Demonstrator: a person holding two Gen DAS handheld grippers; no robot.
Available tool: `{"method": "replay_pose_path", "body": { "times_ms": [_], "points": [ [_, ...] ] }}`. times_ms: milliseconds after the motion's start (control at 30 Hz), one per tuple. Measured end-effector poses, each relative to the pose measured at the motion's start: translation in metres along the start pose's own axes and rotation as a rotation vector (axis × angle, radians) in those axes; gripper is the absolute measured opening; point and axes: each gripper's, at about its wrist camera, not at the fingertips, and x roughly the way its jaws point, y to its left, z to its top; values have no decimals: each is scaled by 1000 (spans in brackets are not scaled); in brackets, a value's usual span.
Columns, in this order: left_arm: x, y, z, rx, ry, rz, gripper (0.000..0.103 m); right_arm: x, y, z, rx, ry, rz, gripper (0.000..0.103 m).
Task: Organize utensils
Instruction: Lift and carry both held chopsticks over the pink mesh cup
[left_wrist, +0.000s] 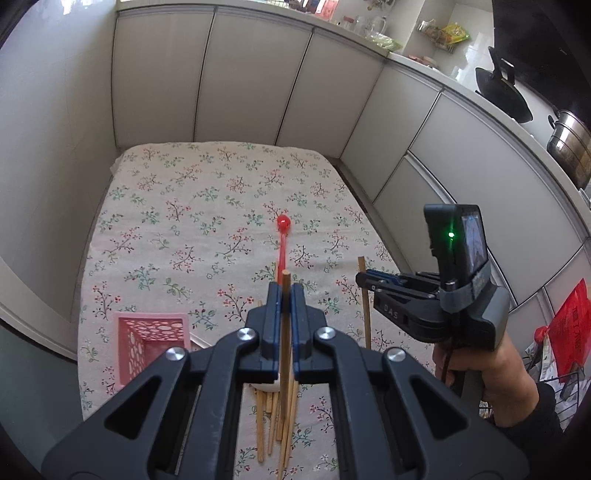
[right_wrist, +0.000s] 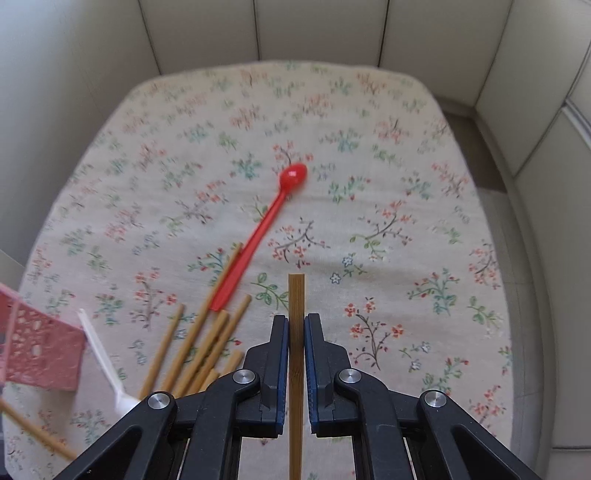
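Both wrist views look steeply down, close, sharing floral tablecloth (left_wrist: 184, 206).

- Soft, even daylight reaches you in both views; the floral tablecloth (left_wrist: 192, 221) reads bright and shadows on it stay faint.
- Your left wrist view is sharp at centre, with glare on the glossy wall tiles (left_wrist: 469, 55) at upper right.
- Your right wrist view is motion-blurred: the cloth's print smears, and the pink basket (right_wrist: 40, 354) at the left edge is blurred.
- Fisheye bending curves the cabinet doors (left_wrist: 251, 81), and dark vignetting fills your corners.
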Motion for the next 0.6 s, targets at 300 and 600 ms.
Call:
{"method": "replay_pose_path", "body": {
  "times_ms": [300,600],
  "points": [
    [-56,3,0,15,-133,1,5,-89,23,-8,-21,-218,53,7],
    [-105,26,14,-25,-292,31,5,-149,56,2,-53,-382,155,7]
  ]
}}
